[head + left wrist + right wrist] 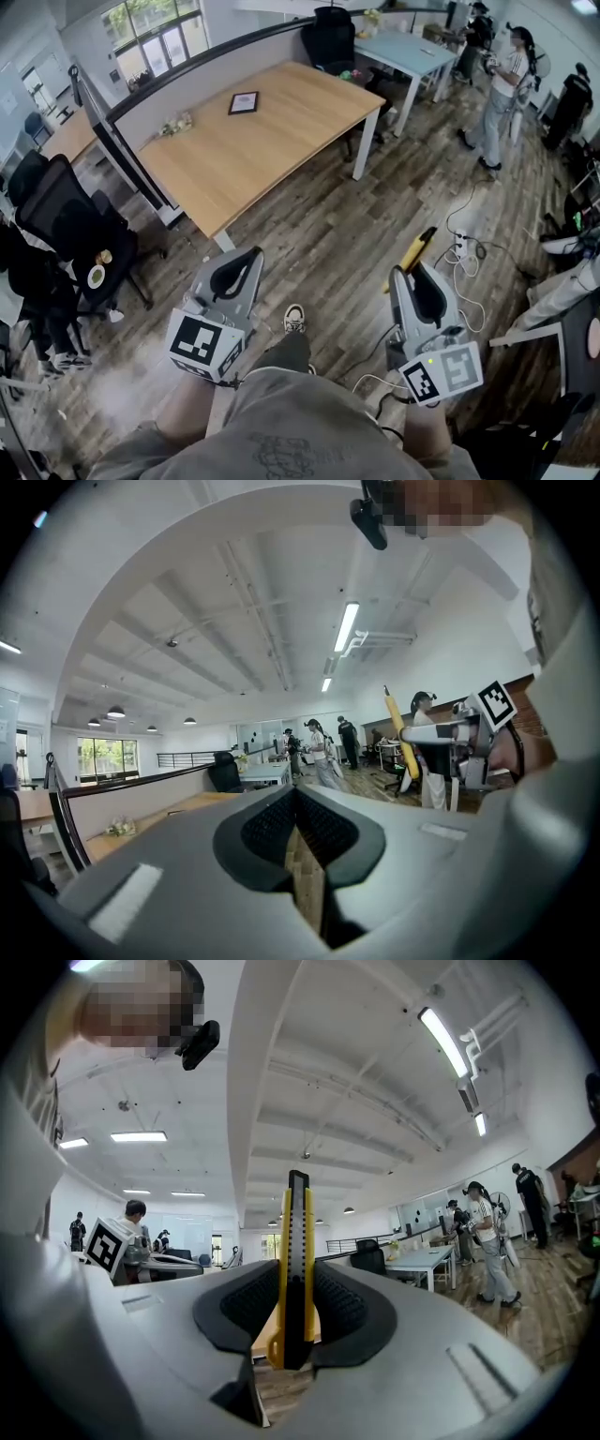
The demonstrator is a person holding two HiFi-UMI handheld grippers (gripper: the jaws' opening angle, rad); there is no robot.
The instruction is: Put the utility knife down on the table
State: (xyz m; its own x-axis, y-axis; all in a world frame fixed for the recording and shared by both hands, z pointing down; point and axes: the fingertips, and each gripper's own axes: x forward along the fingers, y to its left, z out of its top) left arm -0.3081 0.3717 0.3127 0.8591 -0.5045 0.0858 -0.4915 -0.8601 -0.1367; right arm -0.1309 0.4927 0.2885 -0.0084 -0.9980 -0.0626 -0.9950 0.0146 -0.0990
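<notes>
My right gripper (413, 274) is shut on a yellow and black utility knife (416, 249), which sticks out past the jaws above the wooden floor. In the right gripper view the utility knife (293, 1269) stands upright, clamped between the black pads (339, 1309). My left gripper (246, 257) is held at the same height to the left, shut with nothing in it; its pads (272, 827) meet at the tips. The wooden table (281, 150) lies ahead, a step or two beyond both grippers. From the left gripper view the knife (398, 731) shows to the right.
On the table lie a black picture frame (244, 102) and a small plant (175, 124). Black office chairs (61, 216) stand at the left. A power strip with cables (463, 249) lies on the floor at the right. People (502, 89) stand beside a white table (403, 49).
</notes>
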